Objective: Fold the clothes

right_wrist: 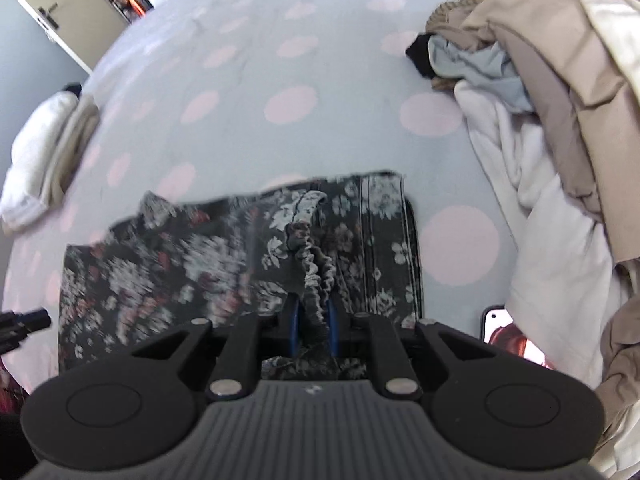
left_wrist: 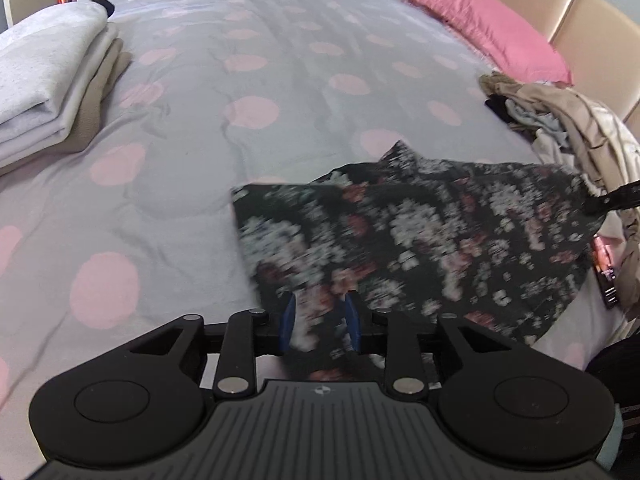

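Your right gripper (right_wrist: 313,320) clamps the dark floral fabric garment (right_wrist: 224,264); your left gripper (left_wrist: 320,320) straddles its edge, jaws slack.

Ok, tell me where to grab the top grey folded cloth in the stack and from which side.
Grip the grey folded cloth at its rounded folded edge facing the middle of the polka-dot bedspread, coming in from that side. There the layers join, so it probably lifts as one piece without unfolding; the beige cloth stays below.
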`<state>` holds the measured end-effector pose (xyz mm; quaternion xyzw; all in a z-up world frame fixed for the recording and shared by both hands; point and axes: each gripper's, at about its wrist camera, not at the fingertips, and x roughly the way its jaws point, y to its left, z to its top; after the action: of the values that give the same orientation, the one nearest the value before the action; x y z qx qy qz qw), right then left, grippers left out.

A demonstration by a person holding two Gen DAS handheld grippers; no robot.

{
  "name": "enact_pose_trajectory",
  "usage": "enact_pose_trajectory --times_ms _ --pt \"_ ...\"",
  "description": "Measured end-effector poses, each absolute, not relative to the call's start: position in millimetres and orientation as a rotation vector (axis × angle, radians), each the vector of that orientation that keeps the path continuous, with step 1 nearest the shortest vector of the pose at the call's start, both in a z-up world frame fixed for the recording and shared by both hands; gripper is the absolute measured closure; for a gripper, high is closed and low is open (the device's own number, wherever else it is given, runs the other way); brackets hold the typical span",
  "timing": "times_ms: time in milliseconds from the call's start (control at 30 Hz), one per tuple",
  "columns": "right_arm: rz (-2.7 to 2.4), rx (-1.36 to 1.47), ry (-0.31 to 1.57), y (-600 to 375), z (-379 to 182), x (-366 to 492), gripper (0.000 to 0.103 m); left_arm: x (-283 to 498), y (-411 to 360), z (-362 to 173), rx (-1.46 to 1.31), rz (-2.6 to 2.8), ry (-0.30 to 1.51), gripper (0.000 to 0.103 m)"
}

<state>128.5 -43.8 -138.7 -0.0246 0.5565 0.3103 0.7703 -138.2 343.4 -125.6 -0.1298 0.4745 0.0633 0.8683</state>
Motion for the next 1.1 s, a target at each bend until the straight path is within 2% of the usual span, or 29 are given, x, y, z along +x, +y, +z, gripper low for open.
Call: enact_pose_trajectory --times_ms 33,67,100,233,300,467,867,967,1033,1100 --pt "0.676 -0.056 1.212 -43 -141 128 0.087 -136 340 -127 -0.266 0.136 1.001 0.070" --pt "0.681 -0.058 1.212 -42 -142 128 0.086 -134 337 -128 -0.259 0.140 1.009 0.062" --pt "0.687 -0.056 1.205 -41 -141 128 0.086 -132 335 -134 -0.248 0.152 1.036 0.058" --pt "0.750 0.023 1.179 -42 -130 128 0.086 -124 332 -160 -0.227 0.196 1.146 0.058" --pt "0.786 0.061 1.168 -42 -125 127 0.086 -124 335 -176 -0.224 0.232 1.207 0.068" --pt "0.795 0.051 1.174 -38 -129 128 0.086 -125 341 -188 -0.253 0.266 1.259 0.067" --pt "0.677 -0.082 1.297 -38 -183 138 0.086 -128 340 -187 -0.234 0.263 1.262 0.066" --pt "0.669 -0.083 1.301 -41 -183 139 0.082 -130 342 -187 -0.236 0.260 1.260 0.066" --pt "0.665 -0.087 1.291 -45 -180 139 0.068 -128 342 -187 -0.234 0.260 1.260 0.066" --pt "0.661 -0.090 1.290 -47 -180 141 0.068 -128 342 -187 -0.230 0.260 1.261 0.066"
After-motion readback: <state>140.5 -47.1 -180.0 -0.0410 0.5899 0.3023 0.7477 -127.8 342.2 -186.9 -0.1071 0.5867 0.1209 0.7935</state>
